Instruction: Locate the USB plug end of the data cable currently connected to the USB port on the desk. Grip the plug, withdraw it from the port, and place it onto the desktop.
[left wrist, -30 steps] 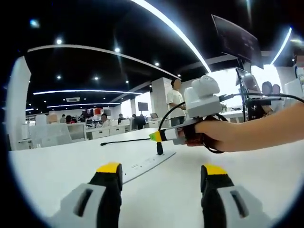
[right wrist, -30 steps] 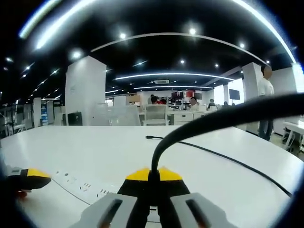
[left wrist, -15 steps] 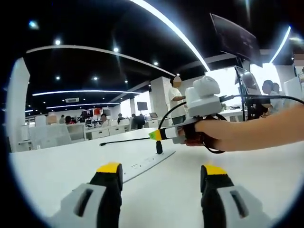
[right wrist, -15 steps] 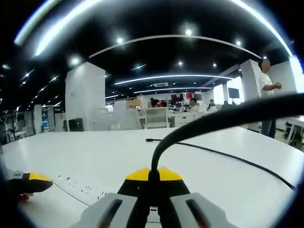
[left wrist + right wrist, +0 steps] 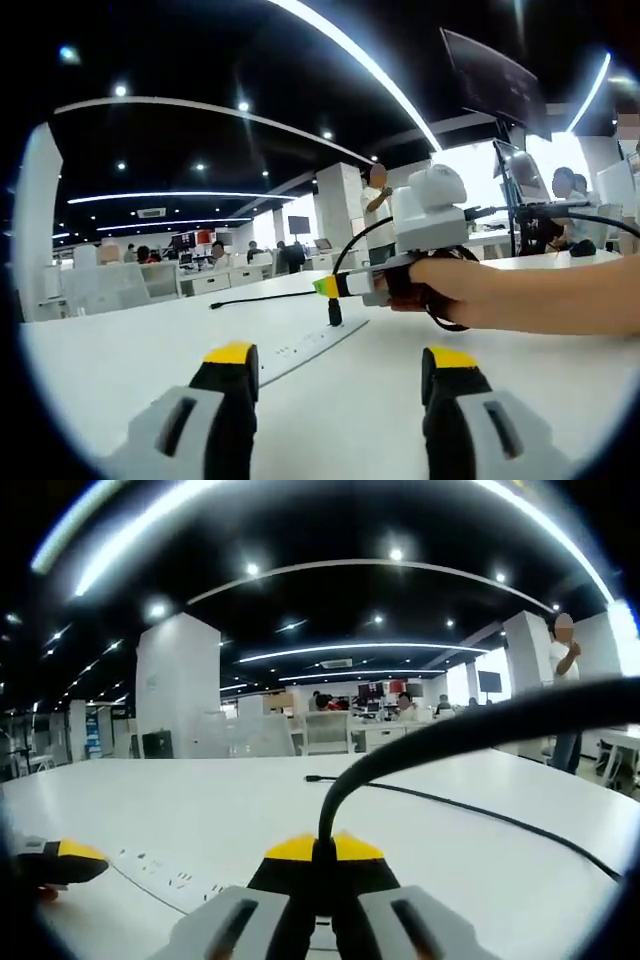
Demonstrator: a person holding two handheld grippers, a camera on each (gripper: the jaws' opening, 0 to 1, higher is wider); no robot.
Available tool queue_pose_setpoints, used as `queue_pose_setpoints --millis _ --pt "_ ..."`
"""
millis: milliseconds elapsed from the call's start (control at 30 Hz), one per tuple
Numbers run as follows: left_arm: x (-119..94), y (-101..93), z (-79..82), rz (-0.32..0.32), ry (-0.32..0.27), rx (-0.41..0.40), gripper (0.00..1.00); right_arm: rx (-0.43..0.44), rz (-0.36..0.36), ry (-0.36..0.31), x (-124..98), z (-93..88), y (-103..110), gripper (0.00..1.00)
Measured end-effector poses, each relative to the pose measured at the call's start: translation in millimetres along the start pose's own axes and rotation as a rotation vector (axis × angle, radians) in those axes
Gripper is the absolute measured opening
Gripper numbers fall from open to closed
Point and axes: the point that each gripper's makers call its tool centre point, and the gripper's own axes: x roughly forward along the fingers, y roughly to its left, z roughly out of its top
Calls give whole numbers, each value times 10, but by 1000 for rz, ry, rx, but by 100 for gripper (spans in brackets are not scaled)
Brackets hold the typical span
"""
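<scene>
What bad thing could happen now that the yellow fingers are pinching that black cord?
The right gripper is shut on the USB plug, which stands in the white power strip. If pulled at a slant, the plug might bend or jam. The strip lies loose on the desk, so it could lift up with the plug. The black cable trails far across the desk and might drag or snag.
</scene>
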Motion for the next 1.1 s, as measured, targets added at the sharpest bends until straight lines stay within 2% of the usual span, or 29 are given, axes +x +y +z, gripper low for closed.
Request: queue_pose_setpoints --millis 167,600,733,833,900,1100 --pt "-11 -1 -2 -1 -1 -1 66 2 1 15 -15 -17 29 5" --pt "-13 3 -1 -1 -1 2 66 -86 -13 58 -37 -32 90 5" --pt "-10 7 1 -1 -1 2 66 -45 -8 48 -52 -33 65 5" --pt "-8 6 2 -1 -1 1 66 38 8 30 -61 -34 42 5" --pt "-8 6 3 -1 -2 0 66 38 7 30 -45 -27 25 5" --pt "-10 0 2 -1 -2 1 66 -41 -7 58 -27 -25 46 5"
